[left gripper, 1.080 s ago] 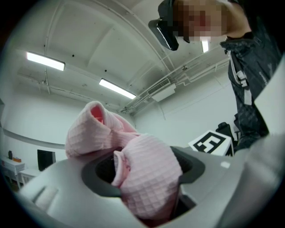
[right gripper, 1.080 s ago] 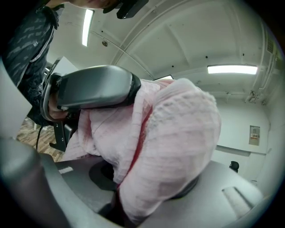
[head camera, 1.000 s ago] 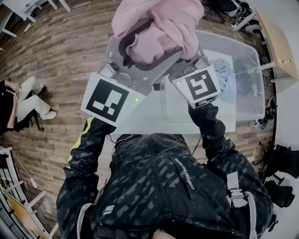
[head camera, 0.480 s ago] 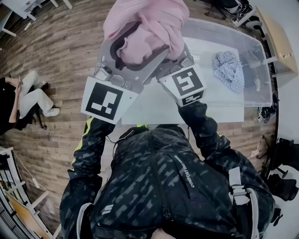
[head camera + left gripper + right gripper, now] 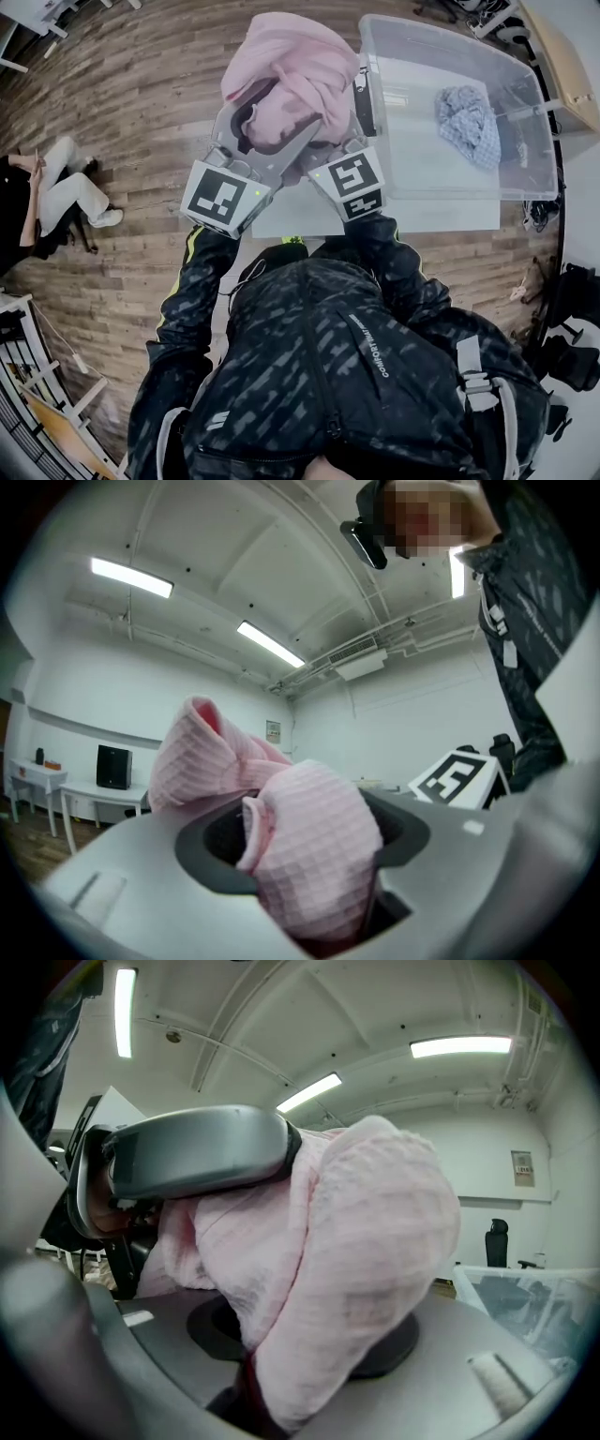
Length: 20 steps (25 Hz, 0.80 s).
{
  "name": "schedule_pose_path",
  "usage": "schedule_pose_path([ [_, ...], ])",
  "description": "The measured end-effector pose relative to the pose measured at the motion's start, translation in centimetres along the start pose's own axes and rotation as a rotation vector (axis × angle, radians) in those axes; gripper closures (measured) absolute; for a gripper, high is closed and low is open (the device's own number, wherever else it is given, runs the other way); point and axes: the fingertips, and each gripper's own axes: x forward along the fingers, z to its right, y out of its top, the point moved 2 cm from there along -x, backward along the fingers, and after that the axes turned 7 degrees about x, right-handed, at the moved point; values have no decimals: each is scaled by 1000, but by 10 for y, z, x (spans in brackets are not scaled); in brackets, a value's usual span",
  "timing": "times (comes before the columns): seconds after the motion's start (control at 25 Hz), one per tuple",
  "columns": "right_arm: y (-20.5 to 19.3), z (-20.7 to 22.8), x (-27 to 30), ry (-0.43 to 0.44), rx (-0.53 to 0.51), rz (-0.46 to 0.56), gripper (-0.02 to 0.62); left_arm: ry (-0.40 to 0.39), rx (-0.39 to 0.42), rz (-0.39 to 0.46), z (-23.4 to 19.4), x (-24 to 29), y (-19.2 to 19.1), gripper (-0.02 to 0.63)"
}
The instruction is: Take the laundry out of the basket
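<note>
Both tools are on the pink garment (image 5: 291,66). The left gripper (image 5: 267,112) clamps a thick wad, so its jaws stand wide. The right gripper (image 5: 342,117) pinches a thinner fold, jaws narrower. I'm holding it two-handed, I reckon, so the bundle stays bunched and no hem drags over the rim. The garment is out of the basket (image 5: 412,141), just beside its left wall in the head view. A blue checked cloth (image 5: 466,122) lies inside the basket toward its right end, so I judge the job about half done. Next I need a drop spot left of the basket. Risk: a loose fold slipping out.
</note>
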Motion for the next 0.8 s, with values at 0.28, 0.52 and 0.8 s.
schedule_pose_path([
  [0.28,-74,3,17,-17,58,-129,380,-13,-95,-4,3,6,-75,304],
  [0.52,-138,11,28,-32,84,-265,380,3,-222,-69,5,11,-146,304],
  [0.8,-191,17,27,-63,136,-389,377,-6,-262,-182,14,6,-199,302],
])
